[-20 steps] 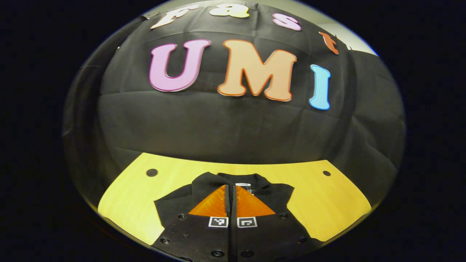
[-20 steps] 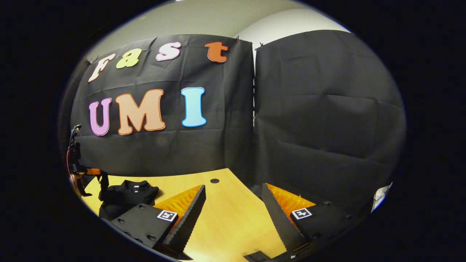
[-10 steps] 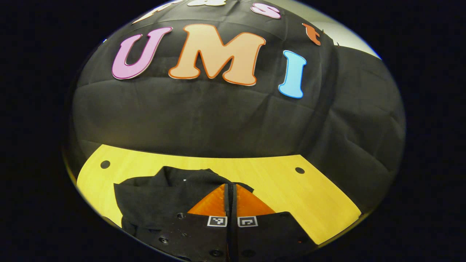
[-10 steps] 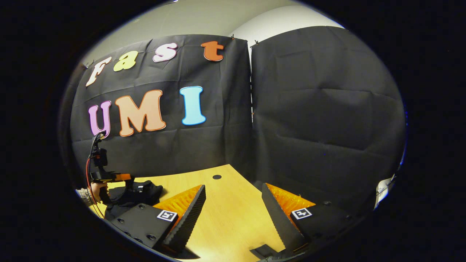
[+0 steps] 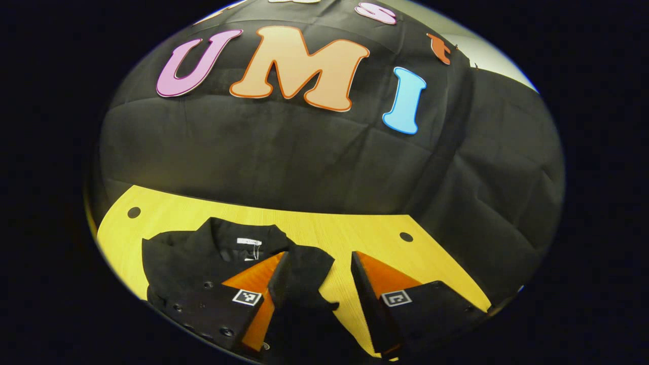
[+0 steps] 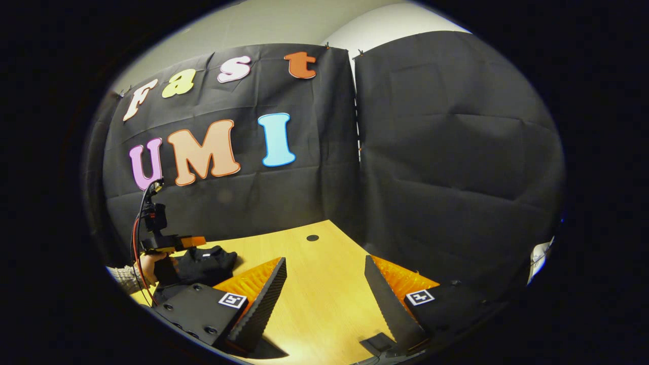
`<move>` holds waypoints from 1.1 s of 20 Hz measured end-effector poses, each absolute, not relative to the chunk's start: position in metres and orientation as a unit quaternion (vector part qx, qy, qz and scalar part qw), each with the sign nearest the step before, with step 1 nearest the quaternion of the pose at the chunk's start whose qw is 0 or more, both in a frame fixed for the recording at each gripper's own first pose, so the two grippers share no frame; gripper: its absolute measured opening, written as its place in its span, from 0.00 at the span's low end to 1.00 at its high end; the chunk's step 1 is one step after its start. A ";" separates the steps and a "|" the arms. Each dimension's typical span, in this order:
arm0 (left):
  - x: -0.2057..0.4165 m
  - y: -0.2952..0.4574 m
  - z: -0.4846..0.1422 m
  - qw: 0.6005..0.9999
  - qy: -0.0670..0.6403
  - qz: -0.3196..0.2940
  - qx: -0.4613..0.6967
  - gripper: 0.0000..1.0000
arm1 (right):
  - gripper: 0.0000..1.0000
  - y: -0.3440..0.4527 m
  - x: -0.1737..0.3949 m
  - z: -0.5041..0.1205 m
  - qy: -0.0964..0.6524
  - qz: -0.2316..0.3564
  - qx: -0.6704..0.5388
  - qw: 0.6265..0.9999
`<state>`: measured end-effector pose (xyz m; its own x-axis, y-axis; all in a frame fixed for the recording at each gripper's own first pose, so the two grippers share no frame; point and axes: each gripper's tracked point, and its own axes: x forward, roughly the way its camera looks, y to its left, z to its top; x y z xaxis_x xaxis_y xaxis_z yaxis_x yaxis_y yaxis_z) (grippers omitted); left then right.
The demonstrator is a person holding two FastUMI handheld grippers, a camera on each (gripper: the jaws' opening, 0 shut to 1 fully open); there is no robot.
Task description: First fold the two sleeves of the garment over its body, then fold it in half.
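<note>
Left gripper point(image 5: 317, 284) fingers stood wide apart over desk point(image 5: 355, 235), black garment point(image 5: 203, 253) lying bunched beneath and beyond left finger. Right gripper point(image 6: 324, 294) fingers wide apart, gripping nothing; garment far beyond left finger, beside hand point(image 6: 147, 263).

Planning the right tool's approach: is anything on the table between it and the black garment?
Nothing visible: bare table lies between the open right tool and the garment, where the left tool hovers.

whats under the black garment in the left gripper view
The black garment lies on the wooden table, whose bare surface shows around it. Anything else beneath the fabric is covered. The left gripper is open above it.
</note>
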<state>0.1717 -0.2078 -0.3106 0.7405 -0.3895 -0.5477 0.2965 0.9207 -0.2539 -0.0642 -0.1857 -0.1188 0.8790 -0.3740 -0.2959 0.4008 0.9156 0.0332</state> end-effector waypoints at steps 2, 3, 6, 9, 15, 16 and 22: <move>0.171 -0.202 -0.301 0.935 0.299 -0.179 -0.073 0.90 | 0.98 -0.178 -0.061 -0.121 0.146 -0.188 0.042 0.970; 0.170 -0.199 -0.294 0.937 0.292 -0.176 -0.072 0.93 | 0.95 -0.174 -0.059 -0.121 0.147 -0.181 0.040 0.972; 0.168 -0.175 -0.266 0.950 0.261 -0.156 -0.071 0.93 | 0.98 -0.159 -0.055 -0.129 0.156 -0.157 0.034 0.975; 0.156 -0.137 -0.237 0.961 0.229 -0.137 -0.069 0.93 | 0.98 -0.134 -0.051 -0.144 0.173 -0.120 0.034 0.977; 0.114 -0.025 -0.212 0.978 0.198 -0.060 -0.019 0.92 | 0.98 -0.075 -0.047 -0.178 0.211 -0.032 0.018 0.977; 0.102 -0.010 -0.212 0.978 0.204 -0.047 -0.012 0.92 | 0.98 -0.066 -0.047 -0.184 0.219 -0.019 0.017 0.975; 0.014 0.066 -0.229 0.967 0.251 0.009 0.033 0.92 | 0.98 -0.029 -0.055 -0.233 0.273 0.038 -0.015 0.961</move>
